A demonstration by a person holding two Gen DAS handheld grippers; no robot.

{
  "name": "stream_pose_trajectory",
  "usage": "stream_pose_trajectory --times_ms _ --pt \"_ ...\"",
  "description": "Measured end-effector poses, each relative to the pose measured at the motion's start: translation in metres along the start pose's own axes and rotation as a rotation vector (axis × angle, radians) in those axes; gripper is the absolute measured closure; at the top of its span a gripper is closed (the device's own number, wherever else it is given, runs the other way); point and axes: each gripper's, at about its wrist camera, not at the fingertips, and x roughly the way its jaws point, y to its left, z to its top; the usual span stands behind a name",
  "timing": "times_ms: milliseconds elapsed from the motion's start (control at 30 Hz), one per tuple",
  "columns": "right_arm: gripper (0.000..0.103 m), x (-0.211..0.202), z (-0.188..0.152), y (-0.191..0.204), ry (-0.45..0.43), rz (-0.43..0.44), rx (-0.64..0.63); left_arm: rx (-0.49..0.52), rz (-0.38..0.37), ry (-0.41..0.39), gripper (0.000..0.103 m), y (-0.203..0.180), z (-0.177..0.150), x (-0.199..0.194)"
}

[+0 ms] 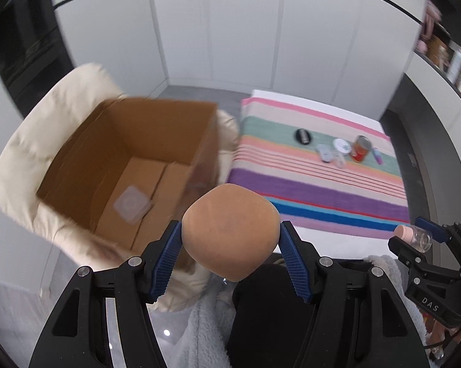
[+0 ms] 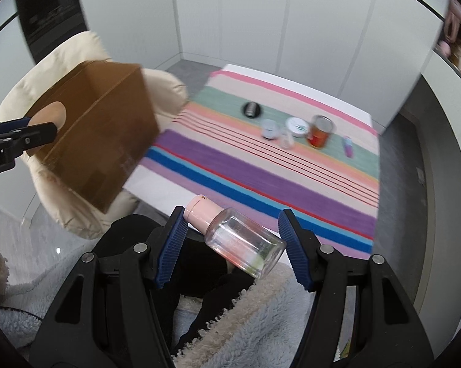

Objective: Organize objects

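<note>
- An open cardboard box [image 1: 129,165] is seen ahead-left of the left claw [image 1: 230,247]; it looks light but stiff.
- A soft makeup sponge [image 1: 230,233] is clamped between the left pads, squeezed at its widest.
- A slippery, breakable clear bottle [image 2: 244,240] is pinched crosswise in the right claw [image 2: 233,239].

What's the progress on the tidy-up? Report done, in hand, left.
Done: one clear lidded container lies in the cardboard box. In hand: the left claw grips a tan sponge; the right claw holds a clear bottle. Left: six small items, including an amber jar, on the striped cloth.
</note>
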Motion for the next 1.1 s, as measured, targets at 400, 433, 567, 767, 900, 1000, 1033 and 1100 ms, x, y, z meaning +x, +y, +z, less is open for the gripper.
stream_pose_trajectory --times_ms 400,433,567,767,900,1000,1033,1100 --pt "0.039 0.010 0.034 0.121 -0.037 0.133 -0.234 -0.208 0.112 0.007 0.038 0.101 -0.027 -0.009" --pt "0.039 0.011 0.035 0.134 -0.038 0.146 -0.263 -0.222 0.123 0.007 0.038 0.109 -0.029 -0.011" --pt "0.039 0.013 0.037 0.175 -0.036 0.193 -0.347 -0.275 0.165 0.003 0.037 0.136 -0.037 -0.014" --pt "0.039 0.020 0.044 0.217 -0.036 0.230 -0.420 -0.326 0.205 -0.004 0.037 0.167 -0.035 -0.012" --pt "0.039 0.029 0.056 0.237 -0.040 0.244 -0.443 -0.340 0.221 -0.004 0.037 0.182 -0.023 -0.004" --pt "0.039 0.039 0.069 0.248 -0.044 0.248 -0.454 -0.350 0.205 0.021 0.037 0.190 -0.014 0.007" --pt "0.039 0.043 0.074 0.252 -0.045 0.248 -0.457 -0.355 0.197 0.033 0.037 0.193 -0.010 0.013" --pt "0.039 0.050 0.083 0.258 -0.044 0.246 -0.463 -0.360 0.197 0.047 0.037 0.197 -0.003 0.022"
